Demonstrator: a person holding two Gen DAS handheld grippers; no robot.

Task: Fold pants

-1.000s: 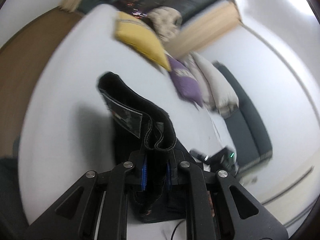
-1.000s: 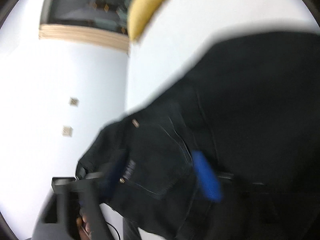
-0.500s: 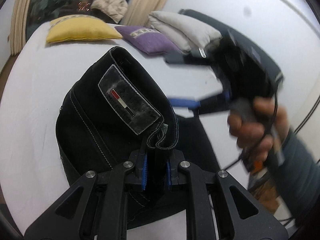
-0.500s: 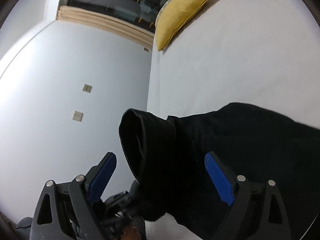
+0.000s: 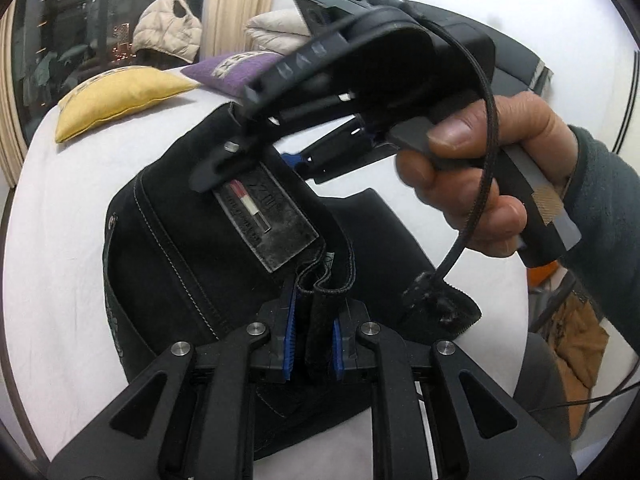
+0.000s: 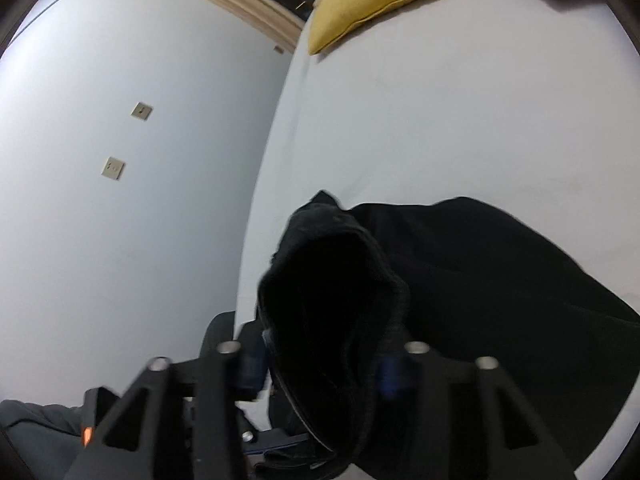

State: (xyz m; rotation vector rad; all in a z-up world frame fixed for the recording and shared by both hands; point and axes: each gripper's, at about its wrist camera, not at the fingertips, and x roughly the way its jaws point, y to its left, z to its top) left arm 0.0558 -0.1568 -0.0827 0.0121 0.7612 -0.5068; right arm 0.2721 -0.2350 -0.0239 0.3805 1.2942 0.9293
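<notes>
My left gripper (image 5: 313, 336) pinches the pants (image 5: 168, 264) at the waistband, lifted off the bed (image 5: 60, 200). My right gripper (image 6: 320, 364) straddles a bunched fold, its jaws closing; whether they grip, I cannot tell. I should seat the fold deep before lifting.

pants (image 5: 192, 264): 1 | grippers: 2 (left gripper (image 5: 314, 336), right gripper (image 6: 320, 364)) | pillows: 3 (yellow pillow (image 5: 120, 100), purple pillow (image 5: 236, 68), beige pillow (image 5: 276, 32)) | wall plates: 2 (upper wall plate (image 6: 142, 111), lower wall plate (image 6: 112, 168))
</notes>
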